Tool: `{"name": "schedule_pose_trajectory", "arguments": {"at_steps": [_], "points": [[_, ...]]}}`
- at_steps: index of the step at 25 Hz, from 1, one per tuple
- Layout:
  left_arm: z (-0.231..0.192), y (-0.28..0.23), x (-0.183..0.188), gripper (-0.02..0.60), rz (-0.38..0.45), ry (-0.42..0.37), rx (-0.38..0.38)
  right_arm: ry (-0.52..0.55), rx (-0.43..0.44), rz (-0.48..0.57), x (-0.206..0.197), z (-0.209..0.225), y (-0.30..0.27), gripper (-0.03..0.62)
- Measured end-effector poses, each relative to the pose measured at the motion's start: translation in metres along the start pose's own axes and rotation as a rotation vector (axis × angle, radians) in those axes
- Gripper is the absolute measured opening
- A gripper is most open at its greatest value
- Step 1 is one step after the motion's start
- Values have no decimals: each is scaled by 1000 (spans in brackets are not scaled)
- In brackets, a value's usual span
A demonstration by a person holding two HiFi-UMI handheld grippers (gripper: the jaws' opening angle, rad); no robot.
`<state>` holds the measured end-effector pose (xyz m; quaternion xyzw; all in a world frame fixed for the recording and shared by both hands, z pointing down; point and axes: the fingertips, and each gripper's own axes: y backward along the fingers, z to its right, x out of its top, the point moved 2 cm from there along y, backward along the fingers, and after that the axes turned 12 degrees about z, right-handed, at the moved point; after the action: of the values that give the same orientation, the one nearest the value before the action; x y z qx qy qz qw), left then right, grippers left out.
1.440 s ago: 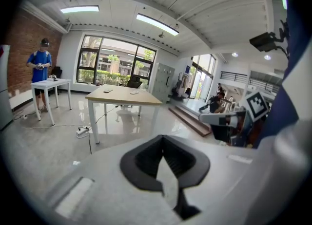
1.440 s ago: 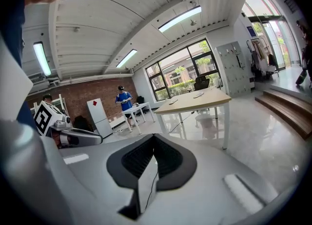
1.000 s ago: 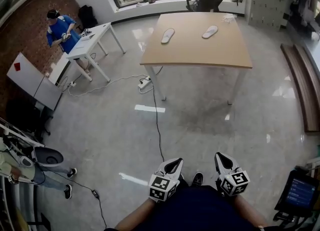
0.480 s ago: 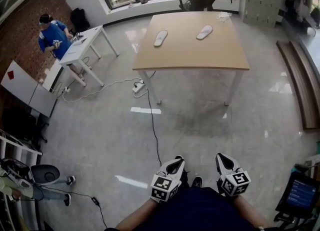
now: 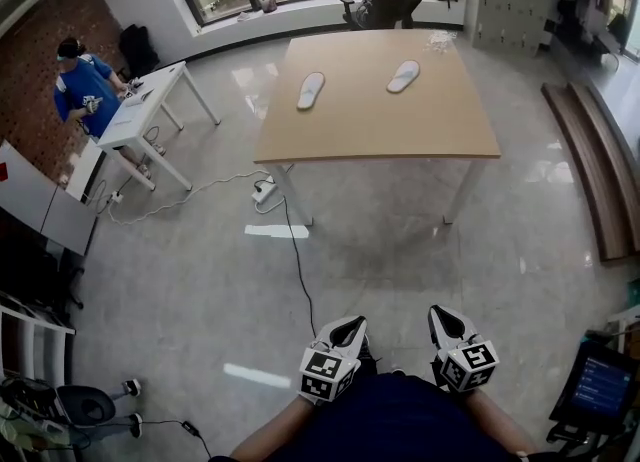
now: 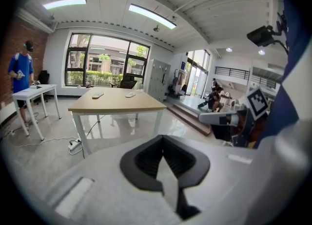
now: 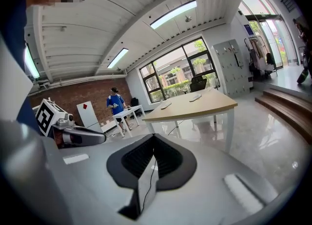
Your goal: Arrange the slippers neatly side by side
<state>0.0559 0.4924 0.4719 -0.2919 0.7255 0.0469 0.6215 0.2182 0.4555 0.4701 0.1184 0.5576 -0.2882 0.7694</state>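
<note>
- From the head view, the left gripper [image 5: 350,326] and the right gripper [image 5: 446,314] sit low in the picture, close to the wearer's body. They are side by side and point forward over a glossy grey floor [image 5: 420,250].
- Both grippers have their jaws pressed together, with nothing between them.
- Two pale slippers lie on a wooden table [image 5: 375,135] well ahead of the grippers, across a stretch of floor.
- The left slipper [image 5: 311,90] lies on the table's left half, its length running roughly away from the wearer.
- The right slipper [image 5: 403,76] lies further right and slightly further back, angled to the right. The pair are well apart, not side by side.
- Neither gripper touches or is near either slipper.
- In each gripper view, the table and both slippers appear small beyond the closed jaws.
- A black cable [image 5: 296,265] trails over the floor between the table and the grippers.
- At far left, a person in a blue top [image 5: 82,85] stands at a white desk [image 5: 148,105].
</note>
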Motion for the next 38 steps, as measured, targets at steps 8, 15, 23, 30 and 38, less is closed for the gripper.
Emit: {"name": "schedule_pose_trajectory", "arguments": {"at_steps": [8,15,23,30,38], "points": [[-72,-24,18,2,16,58,-31,85,8,-31,1,-13,-75,12],[-112,-42,21,2,6,82,-56,176,14,-48,8,-28,-114,14],[-134,-71,24,3,-27,102,-36,157,32,-78,12,-15,-157,14],[-166,-122,59,2,-8,83,57,147,114,-57,39,22,-222,14],[-171,-190,96,2,20,73,86,141,160,-57,71,72,-268,15]]}}
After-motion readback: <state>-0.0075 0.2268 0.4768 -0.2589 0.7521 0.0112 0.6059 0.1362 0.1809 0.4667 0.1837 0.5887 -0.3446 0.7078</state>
